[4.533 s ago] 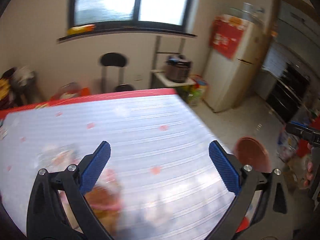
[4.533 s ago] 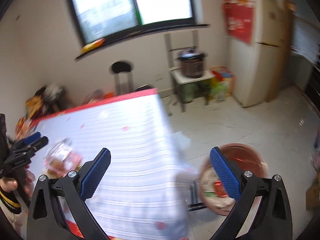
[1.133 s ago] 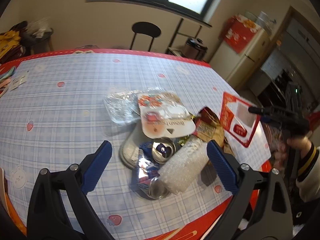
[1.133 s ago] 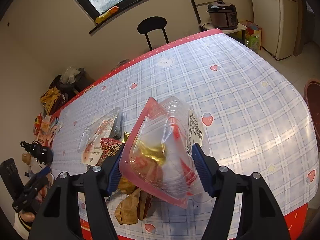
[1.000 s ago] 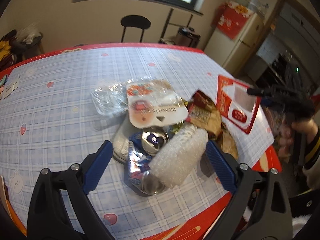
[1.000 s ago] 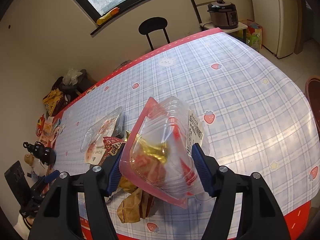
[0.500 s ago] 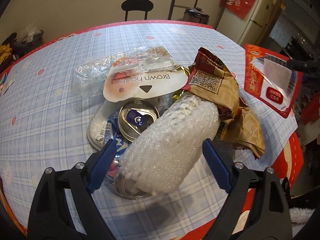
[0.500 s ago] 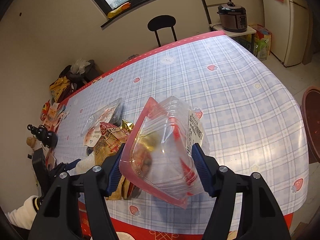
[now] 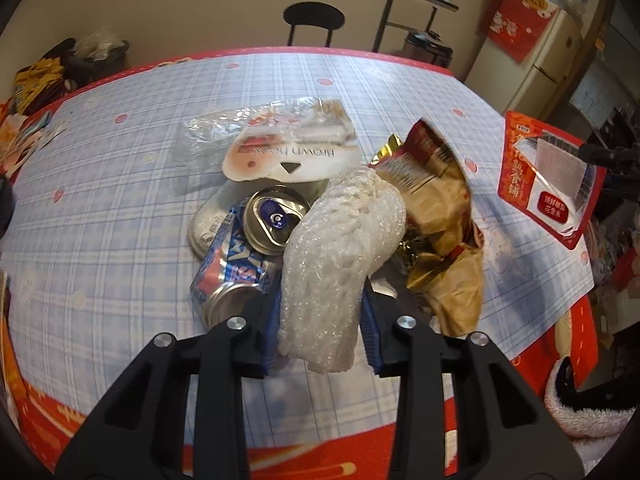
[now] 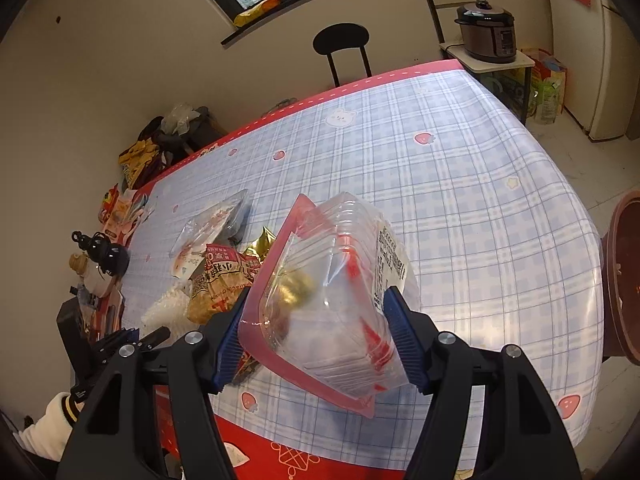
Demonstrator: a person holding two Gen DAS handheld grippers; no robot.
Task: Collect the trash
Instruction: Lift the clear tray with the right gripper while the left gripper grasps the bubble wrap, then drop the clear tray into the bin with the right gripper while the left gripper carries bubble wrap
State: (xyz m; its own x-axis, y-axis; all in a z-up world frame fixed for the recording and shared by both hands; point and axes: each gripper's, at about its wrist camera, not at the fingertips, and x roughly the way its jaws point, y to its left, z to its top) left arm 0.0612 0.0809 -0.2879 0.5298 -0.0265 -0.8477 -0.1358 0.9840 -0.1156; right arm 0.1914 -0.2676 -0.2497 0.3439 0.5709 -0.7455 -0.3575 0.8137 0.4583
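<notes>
A white foam fruit net (image 9: pixel 340 264) lies on the heap of trash near the front edge of the counter (image 9: pixel 120 184), and the left tool (image 9: pixel 320 320), whose jaws have just been closing, now pinches its near end between the blue pads. Beside it on the left is a crushed blue drink can (image 9: pixel 244 256); on the right, a brown and gold snack wrapper (image 9: pixel 440 232); behind, a clear packet with a "Brown" label (image 9: pixel 288 148). The right tool (image 10: pixel 316 340) grips a clear plastic clamshell box with a red rim (image 10: pixel 332 296), held above the counter's plaid cloth.
</notes>
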